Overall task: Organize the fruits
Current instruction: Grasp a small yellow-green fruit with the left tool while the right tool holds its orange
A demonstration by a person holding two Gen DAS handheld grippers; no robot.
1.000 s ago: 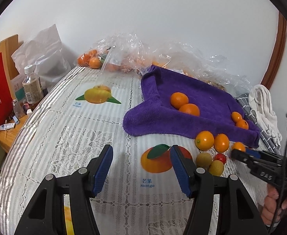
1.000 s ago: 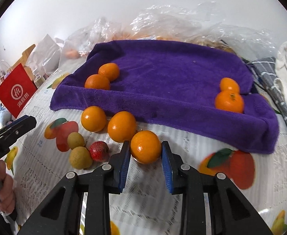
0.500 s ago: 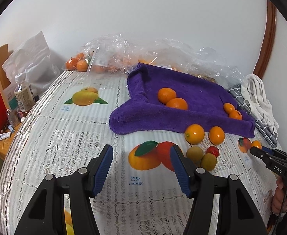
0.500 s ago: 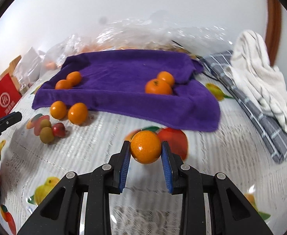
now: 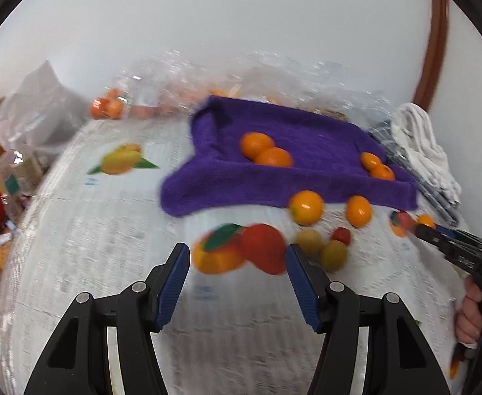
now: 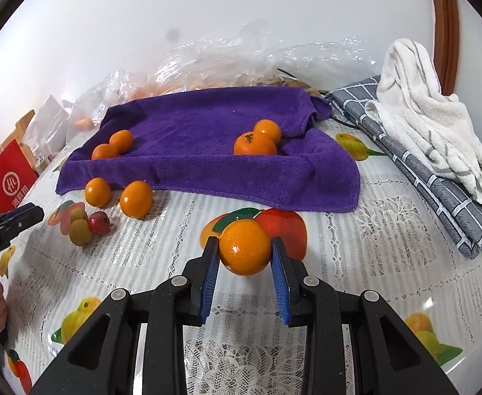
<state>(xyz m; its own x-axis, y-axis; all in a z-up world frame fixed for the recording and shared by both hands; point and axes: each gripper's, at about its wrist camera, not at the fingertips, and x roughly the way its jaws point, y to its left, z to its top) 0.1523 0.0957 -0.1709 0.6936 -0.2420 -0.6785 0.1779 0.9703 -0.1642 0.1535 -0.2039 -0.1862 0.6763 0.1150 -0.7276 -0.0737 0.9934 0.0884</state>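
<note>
My right gripper [image 6: 245, 256] is shut on an orange [image 6: 245, 250] and holds it above the tablecloth, in front of the purple towel [image 6: 208, 168]. Two pairs of oranges lie on the towel, one pair [image 6: 255, 141] at its right and one pair [image 6: 112, 146] at its left. Two loose oranges [image 6: 135, 199], two green fruits [image 6: 80, 232] and a small red fruit [image 6: 98, 223] lie in front of the towel's left side. My left gripper [image 5: 237, 265] is open and empty above the tablecloth, near the green fruits [image 5: 333, 255].
A white towel [image 6: 432, 121] lies on a grey checked cloth [image 6: 445, 194] at the right. Clear plastic bags with fruit [image 6: 234, 62] lie behind the purple towel. A red bag [image 6: 9, 177] stands at the left edge.
My right gripper has moved slightly left with the orange, which stays clamped. My left gripper has moved in closer to the loose fruits; its view is blurred.
</note>
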